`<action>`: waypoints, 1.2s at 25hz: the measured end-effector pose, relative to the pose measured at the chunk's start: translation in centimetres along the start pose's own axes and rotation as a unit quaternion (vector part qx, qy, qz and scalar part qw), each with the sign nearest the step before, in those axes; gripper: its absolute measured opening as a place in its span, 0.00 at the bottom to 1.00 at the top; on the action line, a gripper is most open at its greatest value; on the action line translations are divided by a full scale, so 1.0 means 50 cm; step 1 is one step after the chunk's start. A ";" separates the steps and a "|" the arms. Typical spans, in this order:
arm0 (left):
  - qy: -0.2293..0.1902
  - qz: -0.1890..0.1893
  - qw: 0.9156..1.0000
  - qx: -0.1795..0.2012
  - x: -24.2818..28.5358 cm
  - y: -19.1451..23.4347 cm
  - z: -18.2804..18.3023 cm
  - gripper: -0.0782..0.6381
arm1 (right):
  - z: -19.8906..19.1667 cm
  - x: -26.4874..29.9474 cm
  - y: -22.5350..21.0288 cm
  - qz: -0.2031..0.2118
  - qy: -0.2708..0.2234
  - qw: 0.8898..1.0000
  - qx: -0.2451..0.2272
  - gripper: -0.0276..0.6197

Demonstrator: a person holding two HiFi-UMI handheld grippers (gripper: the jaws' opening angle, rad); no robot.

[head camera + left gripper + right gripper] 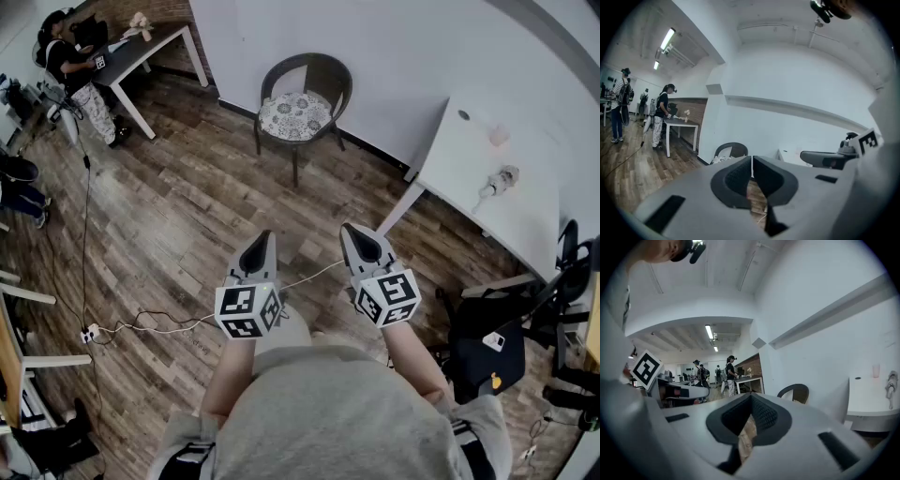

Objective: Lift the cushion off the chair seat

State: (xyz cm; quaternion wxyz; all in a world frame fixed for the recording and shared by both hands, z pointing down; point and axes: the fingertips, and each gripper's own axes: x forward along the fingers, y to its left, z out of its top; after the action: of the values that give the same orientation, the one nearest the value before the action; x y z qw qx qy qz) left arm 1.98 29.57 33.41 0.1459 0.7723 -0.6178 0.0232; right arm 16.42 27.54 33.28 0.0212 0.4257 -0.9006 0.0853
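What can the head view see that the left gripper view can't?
Only the head view shows the power strip on the floor and the wearer's grey shirt. Only the left gripper view shows the ceiling lights. Both show the chair with its cushion, the wooden floor and a person standing at a desk.
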 end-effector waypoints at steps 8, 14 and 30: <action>-0.003 0.022 1.000 0.004 -0.096 -0.055 -0.052 0.13 | -0.009 -0.119 0.024 -0.002 -0.006 1.000 -0.007 0.04; -0.009 0.023 1.000 0.007 -0.124 -0.083 -0.058 0.13 | -0.018 -0.142 0.049 0.015 -0.003 1.000 -0.013 0.04; -0.017 0.016 1.000 0.019 -0.138 -0.133 -0.061 0.13 | -0.015 -0.173 0.070 0.054 -0.011 0.998 -0.002 0.04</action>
State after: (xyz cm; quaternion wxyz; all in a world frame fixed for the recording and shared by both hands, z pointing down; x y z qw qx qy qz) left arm 7.19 38.16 33.53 0.1201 0.7654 -0.6318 0.0242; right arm 19.18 36.46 32.60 0.0079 0.3768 -0.9228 0.0796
